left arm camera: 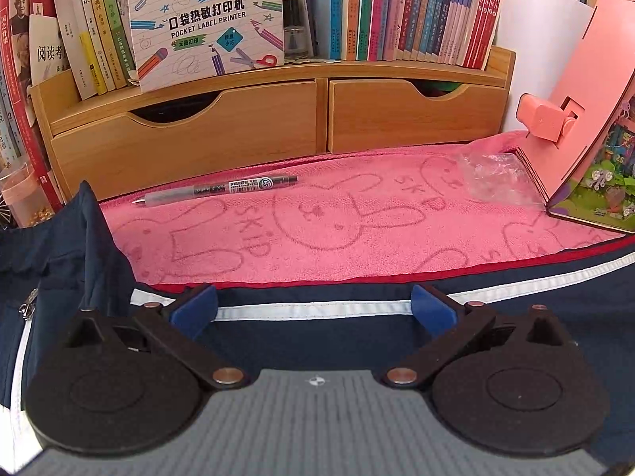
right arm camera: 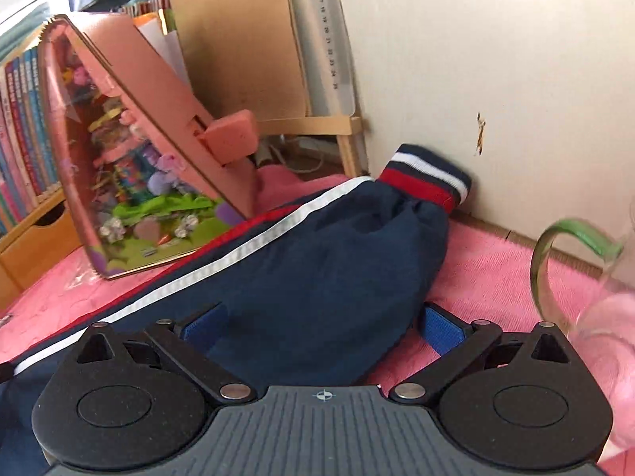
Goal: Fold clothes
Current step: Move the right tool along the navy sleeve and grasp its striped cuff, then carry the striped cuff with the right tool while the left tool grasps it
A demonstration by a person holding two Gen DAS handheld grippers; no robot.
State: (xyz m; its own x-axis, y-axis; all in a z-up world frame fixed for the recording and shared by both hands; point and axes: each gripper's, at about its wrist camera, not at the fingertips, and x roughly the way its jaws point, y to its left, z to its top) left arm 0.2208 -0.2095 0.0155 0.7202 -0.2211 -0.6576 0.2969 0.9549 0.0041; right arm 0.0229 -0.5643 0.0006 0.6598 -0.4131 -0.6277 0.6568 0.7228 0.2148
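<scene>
A: What is seen at the left?

B: A navy jacket (left arm camera: 317, 341) with a white stripe and red edge is spread across a pink towel (left arm camera: 357, 218) on the bench. A raised flap with a zip is seen at the far left. The left gripper (left arm camera: 313, 309) is held wide open over the stripe, and nothing is held between its blue pads.

A: And which way is the garment laid?

B: Its long axis is run from left to right across both views, the sleeve being stretched out to the right. In the right wrist view the sleeve (right arm camera: 317, 269) is seen directly ahead of the right gripper (right arm camera: 323, 327), and its striped cuff (right arm camera: 426, 182) is found at the far end, against the wall. That gripper is likewise opened wide; cloth is straddled, perhaps touched, but no grip is closed. The sleeve is judged nearer to the right hand, the zip side to the left.

A: Can any writing be read?

B: "POCKET LABEL PRINTER" is printed on a box (left arm camera: 206, 23) on the shelf. "SKIP" appears to be traced on the towel, though the letters are faint. A pen (left arm camera: 218, 190) is laid beyond the jacket, and a glass jug (right arm camera: 595, 277) is stood at the far right.
</scene>
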